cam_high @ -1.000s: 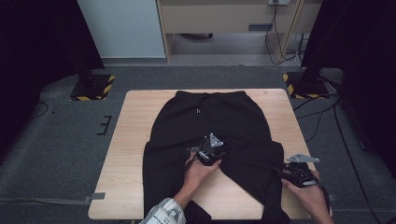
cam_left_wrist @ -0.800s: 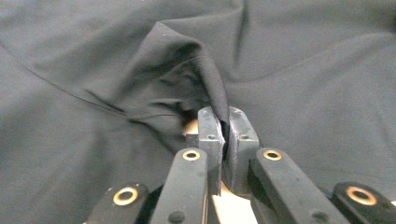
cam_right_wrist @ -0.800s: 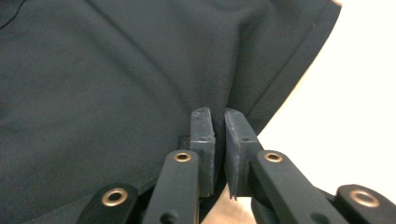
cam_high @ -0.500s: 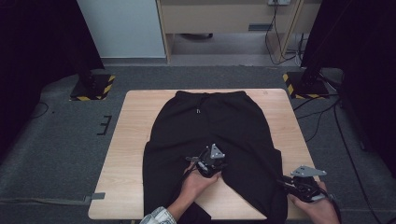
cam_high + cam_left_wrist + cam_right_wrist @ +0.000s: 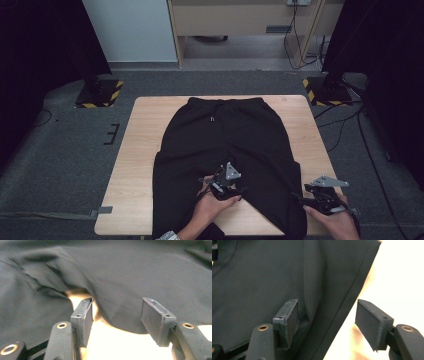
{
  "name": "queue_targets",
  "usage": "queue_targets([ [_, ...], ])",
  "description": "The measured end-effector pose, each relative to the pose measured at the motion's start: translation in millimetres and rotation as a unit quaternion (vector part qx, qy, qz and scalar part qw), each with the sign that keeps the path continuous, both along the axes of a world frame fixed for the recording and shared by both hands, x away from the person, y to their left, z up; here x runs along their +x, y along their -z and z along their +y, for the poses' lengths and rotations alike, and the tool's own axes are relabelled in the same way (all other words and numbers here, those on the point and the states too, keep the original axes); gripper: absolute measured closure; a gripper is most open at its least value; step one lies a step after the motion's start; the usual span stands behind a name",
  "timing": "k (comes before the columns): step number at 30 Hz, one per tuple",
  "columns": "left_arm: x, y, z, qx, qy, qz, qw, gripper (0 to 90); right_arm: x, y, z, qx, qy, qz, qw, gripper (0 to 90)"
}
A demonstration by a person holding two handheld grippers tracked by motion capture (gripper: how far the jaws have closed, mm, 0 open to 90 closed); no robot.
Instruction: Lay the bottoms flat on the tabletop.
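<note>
A: What is shown in the high view?

B: A pair of black trousers (image 5: 227, 150) is laid flat on the wooden tabletop (image 5: 142, 150), the waistband toward the far edge and the 2 legs running to the near edge. The left gripper (image 5: 224, 186) is seen near the crotch, between the 2 legs, close to the near edge. The right gripper (image 5: 320, 197) is placed at the outer side of the right-hand leg, near the near right corner. Each gripper is held in 1 hand.

A: What is recorded in the left gripper view?

B: The left gripper (image 5: 116, 316) is seen with its jaws parted at a middling width, having just been opening. The inner edge of a trouser leg (image 5: 120, 285) lies between the 2 pads, draped loosely over the bare tabletop (image 5: 112, 345); no cloth is pinched.

A: And in the right gripper view?

B: The right gripper (image 5: 327, 320) is shown with its jaws set fairly wide, likewise just opened. The outer seam of the trouser leg (image 5: 274, 277) runs between them, 1 pad resting against the cloth and the other standing over bare tabletop (image 5: 399, 277). The cloth is not clamped.
</note>
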State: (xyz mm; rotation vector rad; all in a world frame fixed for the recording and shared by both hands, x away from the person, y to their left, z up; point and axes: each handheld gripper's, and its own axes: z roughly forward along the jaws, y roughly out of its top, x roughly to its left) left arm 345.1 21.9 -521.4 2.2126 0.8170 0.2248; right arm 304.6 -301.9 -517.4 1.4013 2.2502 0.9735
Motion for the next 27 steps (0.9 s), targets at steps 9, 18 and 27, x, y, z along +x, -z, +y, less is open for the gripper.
queue_targets([
  [9,-13.0,8.4,-10.8,-0.005,0.015,-0.014,0.9998,32.1,-9.2,5.4,3.6,-0.001,-0.024,0.009,0.9997,57.9],
  [18,-19.7,7.7,-19.4,0.001,0.036,-0.037,0.9987,84.5,7.8,2.4,16.1,0.001,-0.048,0.009,0.9988,88.0],
  [27,4.8,-36.3,-0.7,-0.029,0.003,-0.071,0.9971,89.4,30.4,-36.2,15.5,0.009,-0.047,-0.025,0.9985,87.9],
])
